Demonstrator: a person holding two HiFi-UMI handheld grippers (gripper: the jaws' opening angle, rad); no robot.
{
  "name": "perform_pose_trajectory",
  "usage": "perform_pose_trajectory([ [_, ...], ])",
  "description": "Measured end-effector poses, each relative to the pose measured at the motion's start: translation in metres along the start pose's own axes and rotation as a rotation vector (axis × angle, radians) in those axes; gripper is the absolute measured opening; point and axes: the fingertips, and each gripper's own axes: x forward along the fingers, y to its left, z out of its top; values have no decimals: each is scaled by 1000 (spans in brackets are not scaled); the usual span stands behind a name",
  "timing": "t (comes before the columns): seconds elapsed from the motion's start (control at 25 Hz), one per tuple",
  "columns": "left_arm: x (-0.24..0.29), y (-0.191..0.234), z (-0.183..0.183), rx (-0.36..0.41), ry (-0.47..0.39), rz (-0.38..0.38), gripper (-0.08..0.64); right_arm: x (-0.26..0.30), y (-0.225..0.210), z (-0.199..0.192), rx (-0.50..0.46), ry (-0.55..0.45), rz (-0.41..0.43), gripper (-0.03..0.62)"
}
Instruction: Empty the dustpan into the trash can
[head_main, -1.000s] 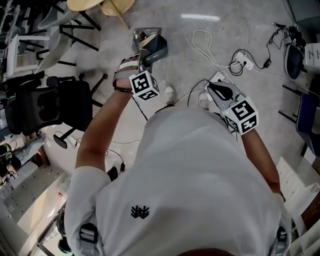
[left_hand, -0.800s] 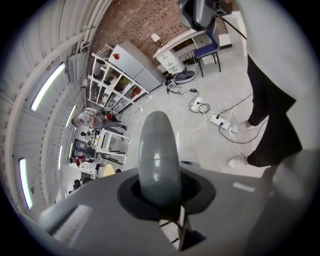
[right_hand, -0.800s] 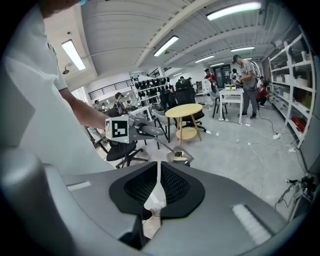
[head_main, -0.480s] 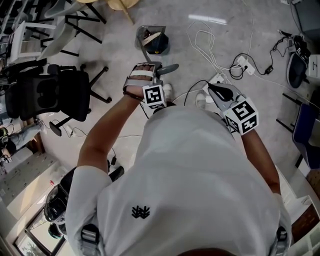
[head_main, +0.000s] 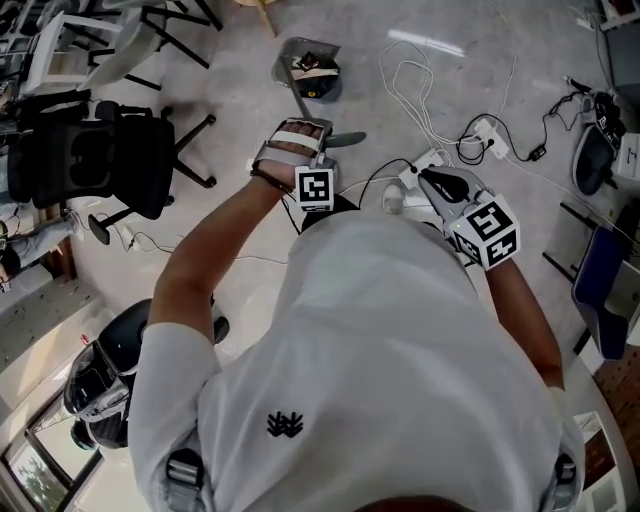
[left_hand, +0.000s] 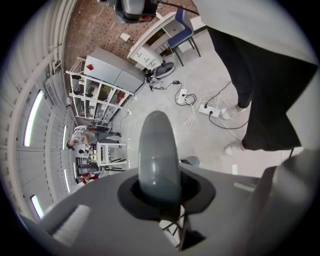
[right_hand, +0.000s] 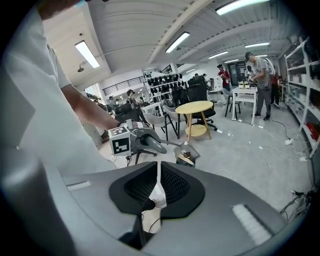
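A grey long-handled dustpan (head_main: 312, 72) hangs low over the floor ahead of me, with scraps of rubbish in its pan. My left gripper (head_main: 324, 141) is shut on the dustpan's handle. In the left gripper view the rounded grey handle end (left_hand: 157, 150) sticks up through the closed jaws of the left gripper (left_hand: 160, 197). My right gripper (head_main: 441, 181) is held close to my body, shut with nothing in it. The right gripper (right_hand: 157, 187) looks toward the dustpan (right_hand: 186, 154) and the left gripper's marker cube (right_hand: 120, 143). I cannot pick out a trash can.
White cables and a power strip (head_main: 425, 160) lie on the floor ahead to the right. A black office chair (head_main: 100, 165) stands to the left. A round yellow table (right_hand: 194, 107) and more chairs stand beyond the dustpan. People work at a far bench.
My left gripper has drawn back and to the right, closer to my body, keeping the handle. The view has turned, so the chair slid left. The right gripper has stayed put.
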Motion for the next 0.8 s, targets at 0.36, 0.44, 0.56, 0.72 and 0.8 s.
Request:
perform_pose_trajectory([
  [0.36,-12,-17,25,-34,-25,-64,107,-18,-1,-19,-36,27,29,21],
  [0.44,-14,-21,25,-35,-27,-73,107,-20,0,-21,-38,25,30,21],
  [0.56,-10,-12,14,28,24,-5,107,-21,2,-22,-41,26,33,21],
  [0.72,-14,-8,11,28,31,4,107,-21,5,-18,-48,22,38,21],
  [0.8,-17,-7,9,68,51,18,107,-22,5,-17,-54,17,39,21],
])
